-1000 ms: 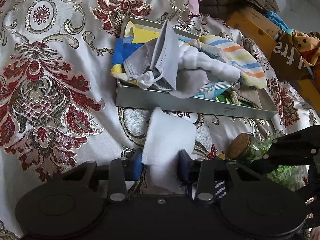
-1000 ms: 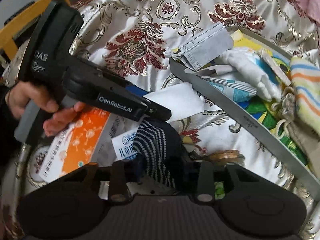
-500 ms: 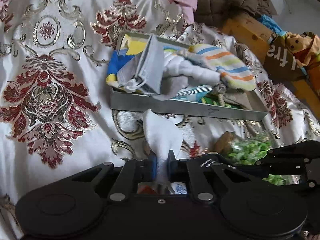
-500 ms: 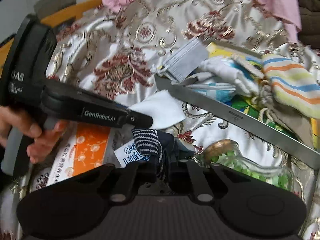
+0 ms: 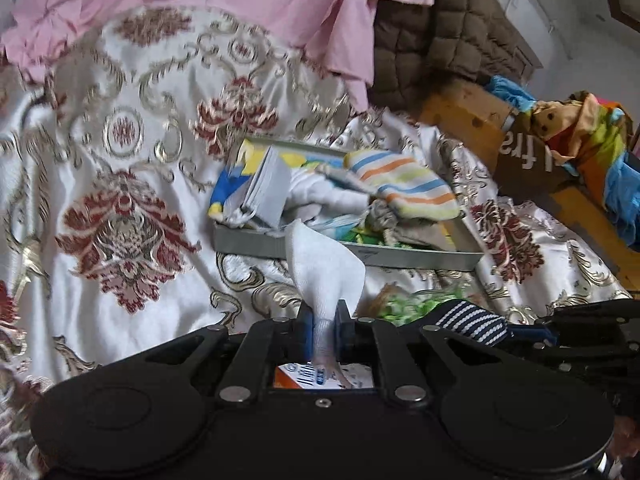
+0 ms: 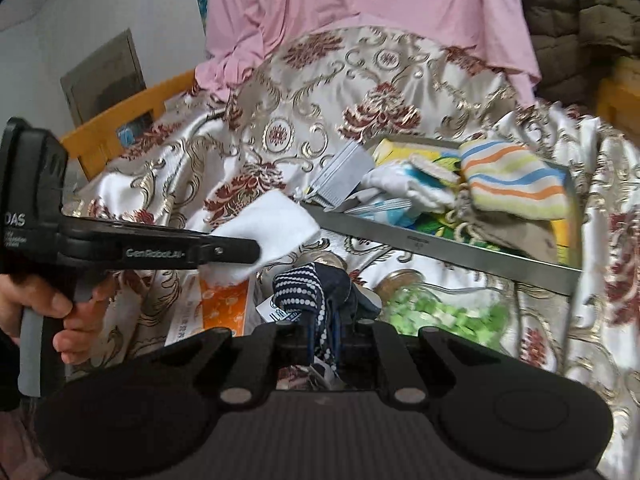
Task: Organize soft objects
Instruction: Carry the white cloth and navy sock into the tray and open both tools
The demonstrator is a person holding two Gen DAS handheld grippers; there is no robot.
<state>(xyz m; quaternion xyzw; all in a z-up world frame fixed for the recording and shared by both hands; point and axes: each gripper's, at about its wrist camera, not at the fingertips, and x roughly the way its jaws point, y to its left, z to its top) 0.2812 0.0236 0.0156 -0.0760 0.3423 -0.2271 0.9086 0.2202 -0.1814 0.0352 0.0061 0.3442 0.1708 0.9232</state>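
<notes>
My left gripper point(image 5: 323, 314) is shut on a white cloth point(image 5: 324, 264), which stands up from the pads, lifted off the bedspread. In the right wrist view the same white cloth point(image 6: 272, 228) hangs from the left gripper point(image 6: 256, 250), held by a hand. My right gripper point(image 6: 323, 330) is shut on a navy sock with white stripes and dots point(image 6: 308, 284), also seen as a striped sock point(image 5: 472, 318) in the left wrist view. Ahead lies a metal tray point(image 5: 400, 256) point(image 6: 440, 248) piled with soft items: a pastel striped cloth point(image 5: 404, 188) point(image 6: 516, 180), a white glove point(image 6: 404, 188), a face mask point(image 6: 344, 176).
A cork-stoppered glass jar of green pieces point(image 6: 440, 308) lies on the patterned bedspread point(image 5: 120, 184) beside the tray. An orange box point(image 6: 224, 308) lies under the grippers. Pink fabric point(image 6: 360, 8) hangs behind; a wooden frame with a stuffed toy point(image 5: 560, 132) stands at the right.
Both grippers closed on their cloths, the left on the white cloth and the right on the navy sock, and lifted them off the bedspread; the tray now looks farther off.
</notes>
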